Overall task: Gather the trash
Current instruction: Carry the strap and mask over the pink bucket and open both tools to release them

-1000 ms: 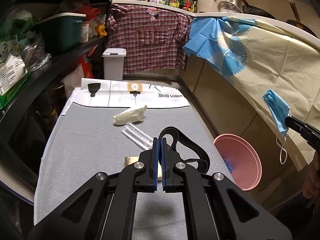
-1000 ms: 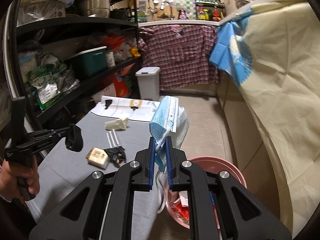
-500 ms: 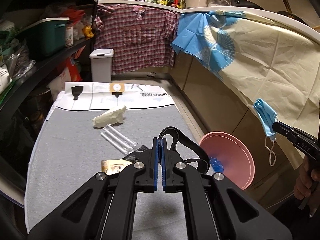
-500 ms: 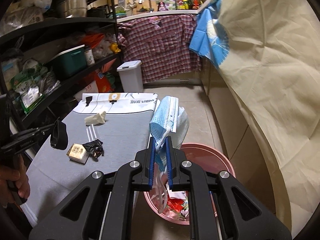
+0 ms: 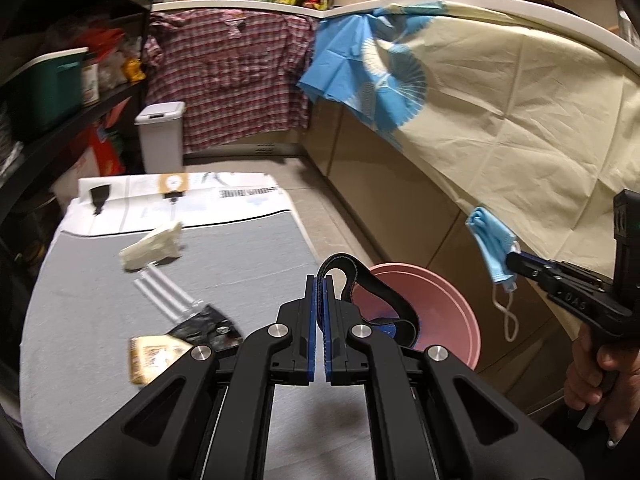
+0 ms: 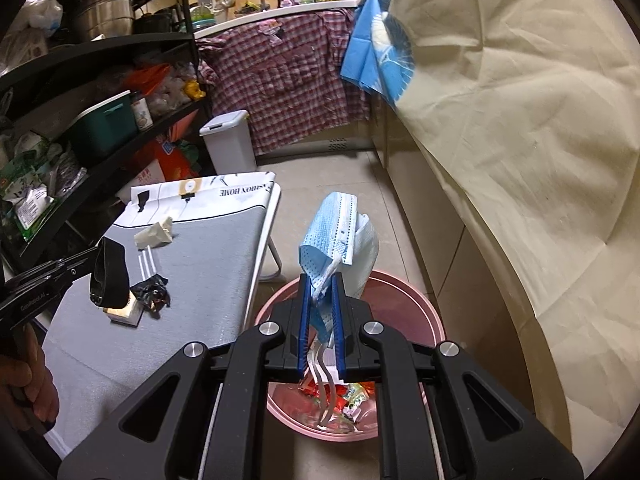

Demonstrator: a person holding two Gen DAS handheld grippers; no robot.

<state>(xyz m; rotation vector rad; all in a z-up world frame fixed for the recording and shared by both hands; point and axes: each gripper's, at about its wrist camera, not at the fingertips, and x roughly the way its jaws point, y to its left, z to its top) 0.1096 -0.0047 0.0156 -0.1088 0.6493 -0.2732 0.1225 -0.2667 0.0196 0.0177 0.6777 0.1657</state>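
Note:
My right gripper point(image 6: 320, 280) is shut on a blue face mask point(image 6: 340, 236) and holds it right above the pink bin point(image 6: 424, 312), which has wrappers inside. The mask point(image 5: 492, 248) and bin point(image 5: 448, 300) also show in the left wrist view. My left gripper point(image 5: 320, 280) is shut on a black band point(image 5: 384, 300) and holds it over the grey table point(image 5: 100, 360), near its right edge. The band point(image 6: 110, 276) shows in the right wrist view too. On the table lie a crumpled white paper point(image 5: 154, 246), clear straws point(image 5: 164, 296), a black wrapper point(image 5: 204, 324) and a small tan box point(image 5: 154, 356).
A white lidded bin point(image 5: 162, 136) stands on the floor beyond the table. Black shelves point(image 6: 100, 80) full of goods run along the left. A cream cloth point(image 6: 520, 120) covers the counter on the right. A printed paper sheet point(image 5: 172, 196) lies at the table's far end.
My right gripper has moved with the mask from beside the table to over the pink bin. My left gripper has swung right toward the bin with the band.

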